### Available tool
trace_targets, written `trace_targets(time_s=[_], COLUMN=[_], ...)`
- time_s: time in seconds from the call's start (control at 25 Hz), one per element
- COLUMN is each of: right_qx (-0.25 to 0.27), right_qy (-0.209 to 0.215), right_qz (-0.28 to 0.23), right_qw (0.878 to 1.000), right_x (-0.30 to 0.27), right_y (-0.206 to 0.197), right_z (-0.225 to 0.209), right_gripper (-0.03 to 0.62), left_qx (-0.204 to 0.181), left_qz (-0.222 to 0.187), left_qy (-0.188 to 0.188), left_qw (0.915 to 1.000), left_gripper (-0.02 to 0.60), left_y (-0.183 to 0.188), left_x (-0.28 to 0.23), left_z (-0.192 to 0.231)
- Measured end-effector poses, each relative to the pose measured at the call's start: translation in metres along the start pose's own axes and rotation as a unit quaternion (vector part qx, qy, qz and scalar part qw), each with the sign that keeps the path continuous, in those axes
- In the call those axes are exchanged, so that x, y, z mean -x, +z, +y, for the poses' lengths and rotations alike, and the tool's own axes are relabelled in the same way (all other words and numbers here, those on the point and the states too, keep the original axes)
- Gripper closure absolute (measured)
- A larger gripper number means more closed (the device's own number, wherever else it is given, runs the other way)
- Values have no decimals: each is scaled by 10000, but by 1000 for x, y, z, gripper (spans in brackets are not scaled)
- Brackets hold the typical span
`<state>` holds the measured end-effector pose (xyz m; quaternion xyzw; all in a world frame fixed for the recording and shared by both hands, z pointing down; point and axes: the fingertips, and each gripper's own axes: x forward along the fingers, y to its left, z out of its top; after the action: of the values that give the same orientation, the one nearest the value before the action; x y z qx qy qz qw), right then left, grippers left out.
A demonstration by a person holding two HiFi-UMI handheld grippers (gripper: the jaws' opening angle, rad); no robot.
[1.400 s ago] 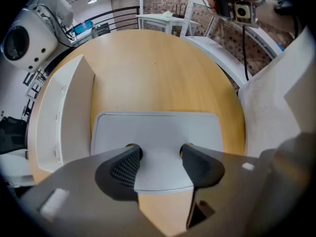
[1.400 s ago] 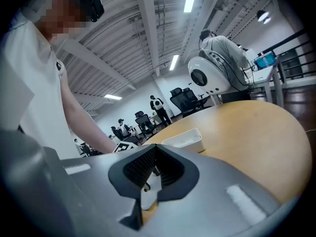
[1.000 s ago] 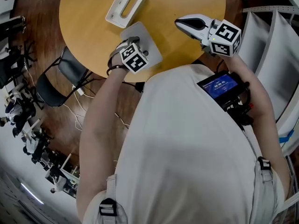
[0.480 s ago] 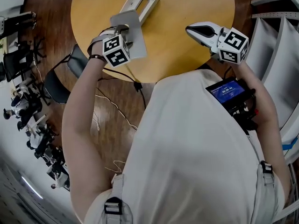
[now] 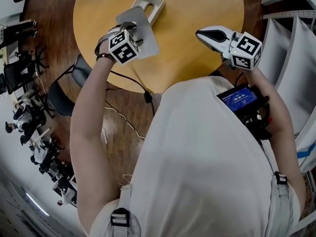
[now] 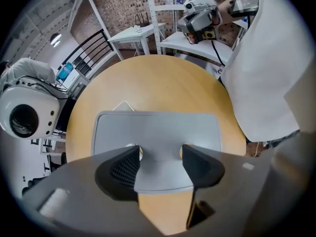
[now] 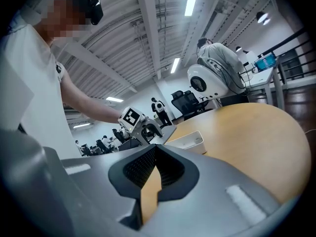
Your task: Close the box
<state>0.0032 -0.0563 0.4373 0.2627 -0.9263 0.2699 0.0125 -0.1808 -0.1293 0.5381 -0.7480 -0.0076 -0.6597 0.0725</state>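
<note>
A white open box [image 5: 149, 3] lies on the round wooden table [image 5: 197, 9], with its near end under a grey flat lid [image 5: 145, 36]. My left gripper [image 5: 135, 33] is shut on the lid's narrow tab and holds the lid over the table. In the left gripper view the lid [image 6: 155, 127] fills the middle, its tab pinched between the jaws of the left gripper [image 6: 159, 161], and a white box corner [image 6: 123, 105] peeks out behind it. My right gripper [image 5: 201, 33] hovers over the table's right side, shut and empty. In its own view the right gripper [image 7: 153, 157] points at the box [image 7: 187, 139].
A black chair [image 5: 61, 90] and loose cables [image 5: 118, 117] are on the floor left of the table. White shelving [image 5: 291, 38] stands at the right. A white robot head [image 6: 24, 115] sits left of the table, beyond its far edge.
My left gripper has carried the lid away from the table's near edge, up to the box, and the lid now overlaps the box's near end. The right gripper has hardly moved.
</note>
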Motion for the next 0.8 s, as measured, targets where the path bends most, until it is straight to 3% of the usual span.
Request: trace_targets(time_s=[0.4,0.8], right_qx=[-146,-208], right_qy=[14,84], right_qz=[27,45], right_qw=[9999,9997], right_x=[-2,-6], right_y=[3,4], right_z=[1,4], right_gripper=[594,594], left_qx=[397,260], left_qz=[-202,-177], left_qy=[-52,-90], left_qw=[9990,9995], left_gripper=[310,310], left_y=[5,5], left_x=[5,8], left_z=[18,27])
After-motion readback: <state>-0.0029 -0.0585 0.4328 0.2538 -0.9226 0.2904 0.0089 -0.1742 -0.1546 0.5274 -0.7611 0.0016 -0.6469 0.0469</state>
